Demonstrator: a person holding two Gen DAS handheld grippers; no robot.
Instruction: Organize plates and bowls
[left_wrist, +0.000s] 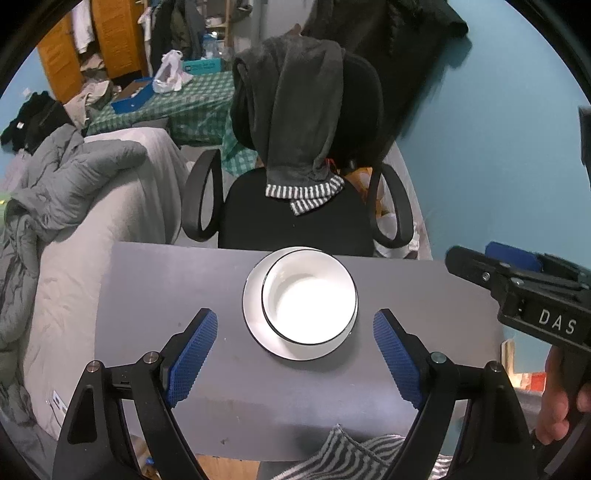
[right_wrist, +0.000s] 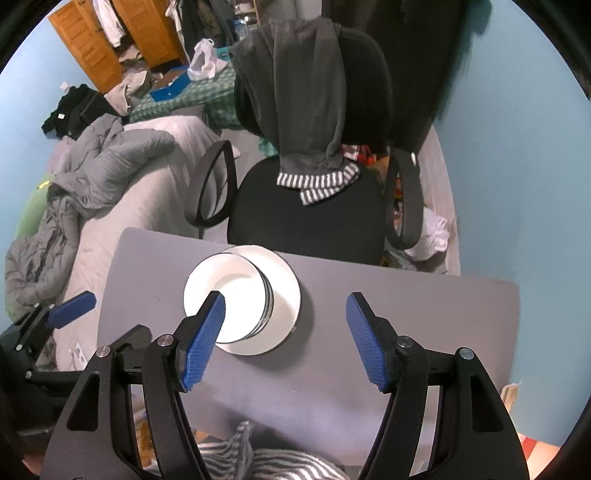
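A white bowl (left_wrist: 309, 297) with a thin black rim stands on a white plate (left_wrist: 255, 317) near the far edge of a grey table (left_wrist: 166, 295). My left gripper (left_wrist: 295, 328) hangs open well above the table, its blue pads on either side of the stack and clear of it. In the right wrist view the bowl (right_wrist: 236, 295) looks like a stack on the plate (right_wrist: 284, 291). My right gripper (right_wrist: 285, 314) is open above the table, with nothing between its pads. The right gripper's body (left_wrist: 524, 295) shows at the left view's right edge.
A black office chair (left_wrist: 295, 218) draped with a dark grey garment (left_wrist: 299, 110) stands right behind the table. A bed with a grey duvet (left_wrist: 74, 192) lies to the left. A striped cloth (left_wrist: 351, 454) hangs at the table's near edge. A blue wall (left_wrist: 498, 166) is on the right.
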